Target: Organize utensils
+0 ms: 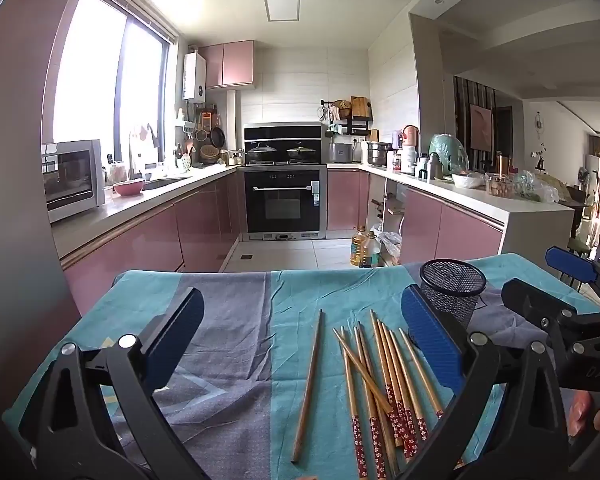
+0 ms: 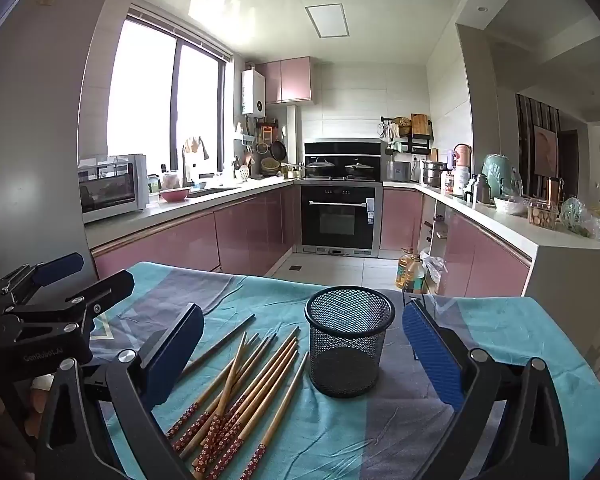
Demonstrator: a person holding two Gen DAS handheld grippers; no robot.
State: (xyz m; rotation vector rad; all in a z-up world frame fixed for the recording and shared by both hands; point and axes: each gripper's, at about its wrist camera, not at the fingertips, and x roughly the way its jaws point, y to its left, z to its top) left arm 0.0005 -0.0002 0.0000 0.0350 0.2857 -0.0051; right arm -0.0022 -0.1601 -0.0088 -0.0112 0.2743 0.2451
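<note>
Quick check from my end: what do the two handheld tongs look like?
Both match: left tongs and right tongs have black frames with triangular cutouts, silver pivot bolts and textured blue pads. White lettering marks the bodies. No cables visible; bare fingers show.

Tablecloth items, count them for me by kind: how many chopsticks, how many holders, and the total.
Chopsticks: 8, with one dark chopstick lying apart and 7 in an overlapping pile, so the count is approximate
Mesh cup: 1, upright and empty
Total: 9
</note>
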